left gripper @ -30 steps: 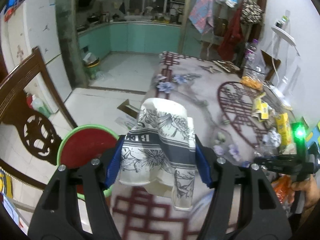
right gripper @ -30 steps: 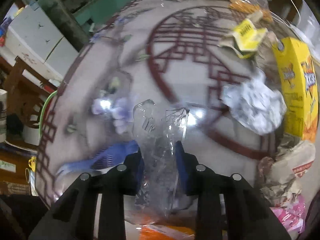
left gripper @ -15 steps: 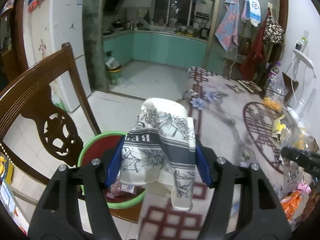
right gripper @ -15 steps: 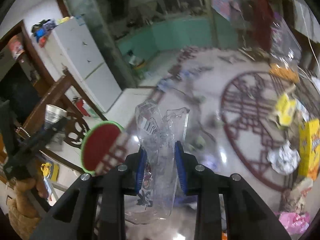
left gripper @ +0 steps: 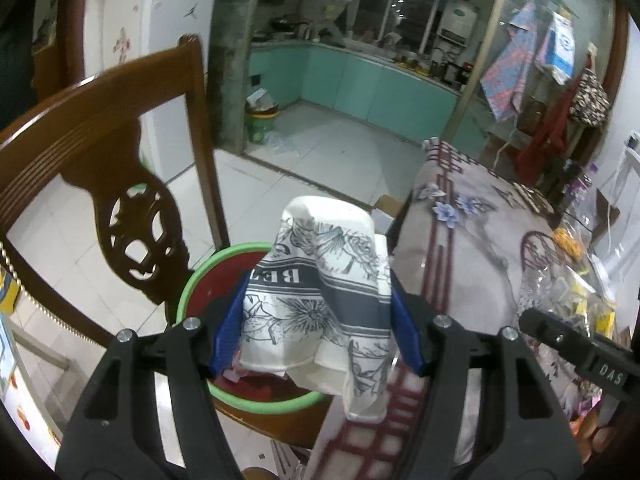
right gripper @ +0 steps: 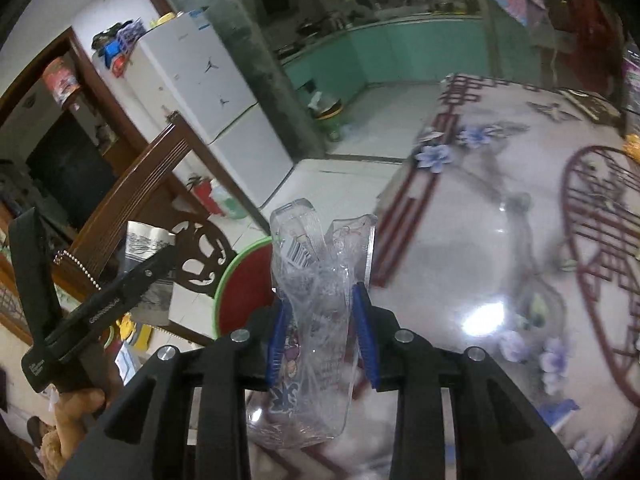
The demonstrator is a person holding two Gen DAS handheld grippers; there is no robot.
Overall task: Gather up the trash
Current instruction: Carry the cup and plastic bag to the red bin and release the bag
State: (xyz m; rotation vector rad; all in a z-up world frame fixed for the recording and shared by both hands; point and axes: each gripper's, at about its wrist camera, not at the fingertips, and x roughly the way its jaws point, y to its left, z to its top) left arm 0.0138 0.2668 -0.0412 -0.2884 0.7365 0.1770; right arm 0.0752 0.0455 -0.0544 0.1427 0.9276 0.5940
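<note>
Left gripper (left gripper: pixel 318 328) clenched on a squashed paper cup (left gripper: pixel 324 296), blue pads pressing both sides. Cup white with grey flowers and a dark band, letters on the band upside down. Long way of the cup running along the fingers, away from the camera, flat closed end pointing far and up, crumpled open end hanging near. Held in the air right over a green-rimmed red bin (left gripper: pixel 192 284), at the edge of the worktop (left gripper: pixel 472 264) with its flowered cloth. Bin sitting on a brown wooden chair (left gripper: pixel 104 136), just beside the worktop edge. Some scraps already inside the bin, too small to name.

Right gripper (right gripper: pixel 322 334) clenched on a crushed clear plastic bottle (right gripper: pixel 316 304), jaws close together, pads pinching its middle. Long way of the bottle also running along the fingers, one end pointing up and away, the other end bulging low between the black arms. Small barcode sticker (right gripper: pixel 298 254) near the top end. Bottle held in the air above the near edge of the worktop, bin just to its left. Left gripper with its cup seen at the far left in the right wrist view, a hand (right gripper: pixel 76 412) holding it.

More trash (left gripper: pixel 576 296) lying on the far right of the worktop.
</note>
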